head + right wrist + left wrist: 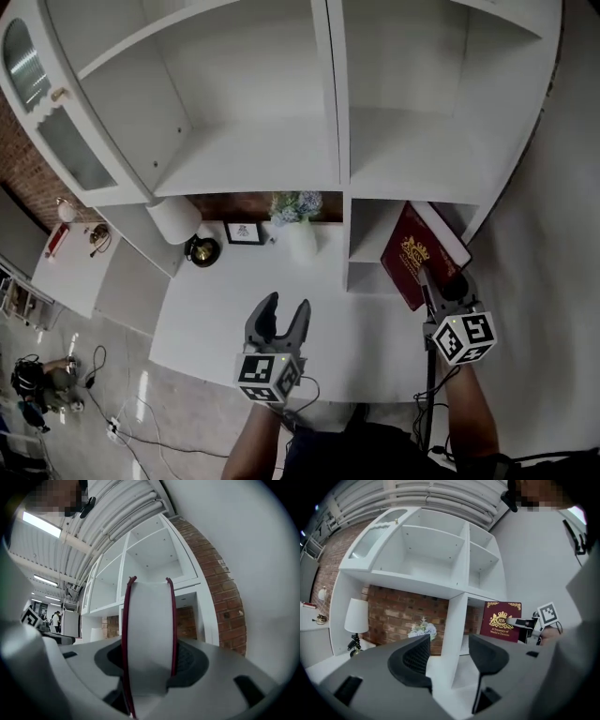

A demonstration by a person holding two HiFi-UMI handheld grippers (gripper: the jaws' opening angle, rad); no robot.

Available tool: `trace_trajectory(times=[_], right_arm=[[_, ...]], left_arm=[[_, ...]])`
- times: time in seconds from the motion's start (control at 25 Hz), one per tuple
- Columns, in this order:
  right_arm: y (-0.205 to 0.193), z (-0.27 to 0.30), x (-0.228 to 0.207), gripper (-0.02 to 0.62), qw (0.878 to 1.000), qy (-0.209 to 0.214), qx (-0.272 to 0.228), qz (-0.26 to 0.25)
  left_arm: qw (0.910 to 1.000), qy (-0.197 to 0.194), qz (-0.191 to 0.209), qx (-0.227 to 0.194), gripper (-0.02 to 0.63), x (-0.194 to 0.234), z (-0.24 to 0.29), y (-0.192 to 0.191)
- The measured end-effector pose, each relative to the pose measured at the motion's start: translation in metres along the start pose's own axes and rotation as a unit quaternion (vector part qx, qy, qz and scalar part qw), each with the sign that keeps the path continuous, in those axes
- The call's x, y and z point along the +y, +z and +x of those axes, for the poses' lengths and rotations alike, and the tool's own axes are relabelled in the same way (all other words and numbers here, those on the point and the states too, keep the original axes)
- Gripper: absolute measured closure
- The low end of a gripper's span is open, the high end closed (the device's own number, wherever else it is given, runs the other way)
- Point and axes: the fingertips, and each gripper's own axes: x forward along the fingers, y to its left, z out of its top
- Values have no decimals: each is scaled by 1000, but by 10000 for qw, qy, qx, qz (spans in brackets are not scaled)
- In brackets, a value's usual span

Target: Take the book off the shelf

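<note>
Maroon book (409, 249) was clamped in my right gripper (431, 279) at the shelf's (253, 155) right; my left gripper (287, 305) stood open, empty.

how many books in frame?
1: the red book, clamped in the right gripper beside the lower right compartment. A small red item on the far-left side table is too small to identify.

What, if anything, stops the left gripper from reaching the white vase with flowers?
Probably nothing, so yes. The left gripper is open and empty, and only bare counter lies between it and the vase. The shelf above may hinder a reach from overhead.
</note>
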Motion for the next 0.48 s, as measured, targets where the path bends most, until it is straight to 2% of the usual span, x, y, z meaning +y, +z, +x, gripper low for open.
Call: trace_trajectory(times=[0.16,0.28,0.36,0.48], right_arm=[[3,-17,11,388,10000,14,12,45],[6,-30,31,388,9995,83,-16,-313],[6,-38,51,388,9982,233,-90,-542],[5,-41,84,388,9966,672,-229,-419]], left_arm=[[9992,-407,-13,60,353,-13,16,-1],[9981,-596,-40,118,353,-15,22,-2],[9976,-667,-58,155,351,-12,23,-5],[9976,-659,-76,178,353,-2,20,-7]])
